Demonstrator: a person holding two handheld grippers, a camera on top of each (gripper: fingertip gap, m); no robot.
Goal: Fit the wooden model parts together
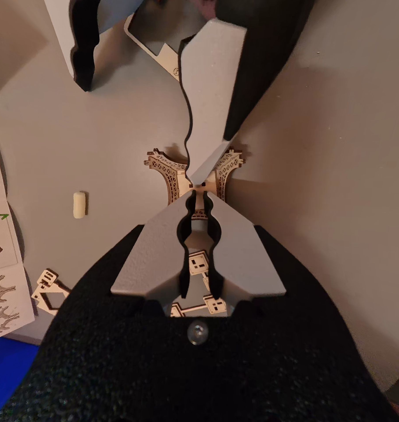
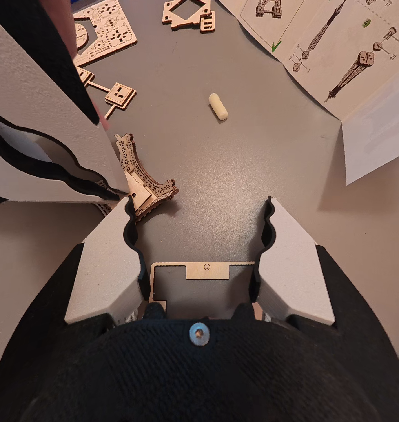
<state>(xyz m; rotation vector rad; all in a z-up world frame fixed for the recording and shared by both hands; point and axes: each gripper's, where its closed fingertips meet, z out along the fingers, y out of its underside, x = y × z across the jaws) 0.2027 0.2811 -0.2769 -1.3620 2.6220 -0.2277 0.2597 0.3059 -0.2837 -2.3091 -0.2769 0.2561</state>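
Note:
A wooden lattice tower base [image 1: 168,169] rests on the grey table, also in the right wrist view [image 2: 143,182]. My left gripper [image 1: 200,193] is shut on a thin wall of this base; in the right wrist view it comes in from the left [image 2: 118,195]. My right gripper [image 2: 198,203] is open and empty. Its left fingertip [image 2: 128,205] rests against the base. In the left wrist view the right gripper [image 1: 140,135] comes from above, one finger [image 1: 198,173] touching the base top and the other finger [image 1: 84,68] held apart from it.
A wooden sheet frame [image 2: 207,271] lies under my right gripper. A cream cylinder [image 2: 218,108] lies on the table [image 2: 216,159]. Small square plates on sprues [image 2: 119,94], a parts sheet [image 2: 104,38], a square wooden frame part [image 2: 187,13] and an instruction sheet [image 2: 331,45] lie beyond. From the right gripper's tips to the cream cylinder [image 2: 218,108] is close to 9 cm. The left camera catches it too, in the left wrist view [image 1: 79,203].

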